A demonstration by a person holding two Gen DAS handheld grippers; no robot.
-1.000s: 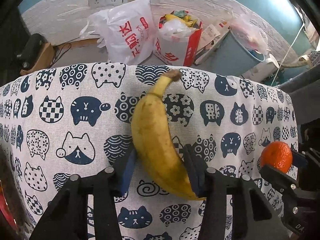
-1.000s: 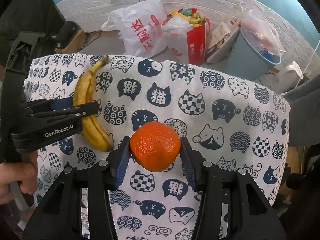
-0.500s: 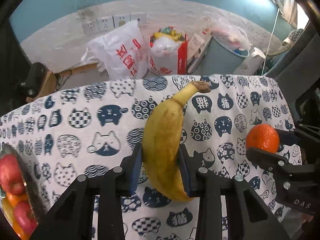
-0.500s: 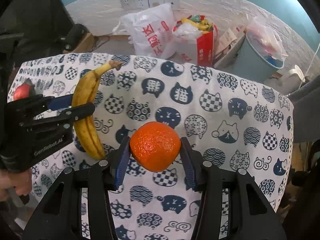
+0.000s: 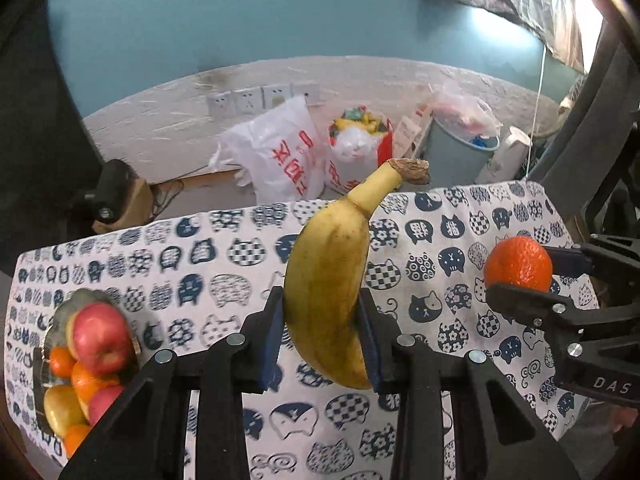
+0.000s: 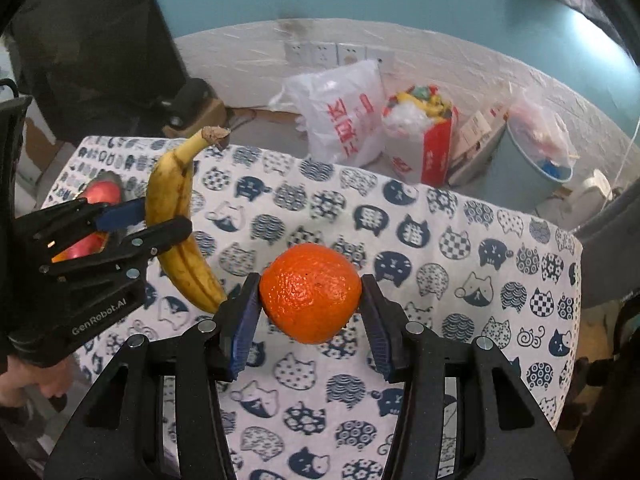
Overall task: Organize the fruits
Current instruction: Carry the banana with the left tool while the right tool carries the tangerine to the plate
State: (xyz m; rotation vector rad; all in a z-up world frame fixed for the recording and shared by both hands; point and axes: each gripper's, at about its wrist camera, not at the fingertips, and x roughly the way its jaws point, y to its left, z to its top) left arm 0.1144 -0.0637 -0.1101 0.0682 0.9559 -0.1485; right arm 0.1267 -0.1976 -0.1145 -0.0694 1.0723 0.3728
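Note:
My left gripper [image 5: 322,336] is shut on a yellow banana [image 5: 328,288] and holds it above the table, stem up. It also shows in the right wrist view [image 6: 148,224] with the banana [image 6: 176,216]. My right gripper [image 6: 310,320] is shut on an orange [image 6: 310,292], held above the table's middle; it shows at the right of the left wrist view [image 5: 520,284] with the orange [image 5: 518,262]. A glass fruit bowl [image 5: 44,364] with apples and oranges sits at the table's left end.
The table has a cat-print cloth [image 6: 440,240]. Behind it on the floor are a white plastic bag [image 5: 280,160], a red bag [image 5: 360,148] and a grey bin [image 5: 460,152]. A dark chair [image 5: 592,160] stands at the right.
Both grippers have risen with their fruit. The left gripper has moved back and left, so the fruit bowl has come further into view at its left.

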